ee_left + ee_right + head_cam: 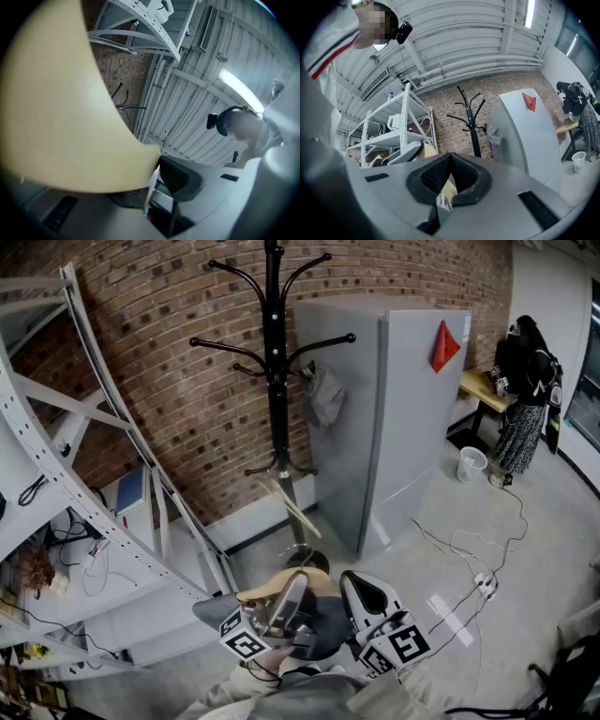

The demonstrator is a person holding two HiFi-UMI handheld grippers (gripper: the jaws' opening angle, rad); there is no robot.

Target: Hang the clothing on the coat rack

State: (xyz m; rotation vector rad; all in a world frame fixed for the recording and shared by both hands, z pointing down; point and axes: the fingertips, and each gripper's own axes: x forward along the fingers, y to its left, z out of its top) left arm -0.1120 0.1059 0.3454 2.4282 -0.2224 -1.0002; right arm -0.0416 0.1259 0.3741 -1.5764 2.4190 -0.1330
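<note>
A cream and dark grey hat [272, 590] hangs between my two grippers at the bottom of the head view. My left gripper [284, 607] is shut on its cream brim [61, 117], which fills the left half of the left gripper view. My right gripper [367, 598] is shut on the hat's edge, with cream cloth and a white tag [444, 200] pinched between its jaws. The black coat rack [275, 381] stands ahead against the brick wall, well beyond both grippers. A grey garment [324, 395] hangs on one of its right hooks.
A tall grey cabinet [394, 418] with a red triangle [444, 346] stands right of the rack. White metal shelving [56, 474] runs along the left. A wooden stick [292, 507] leans at the rack's base. Cables [469, 559] cross the floor; a person [525, 390] and a bucket [472, 463] are far right.
</note>
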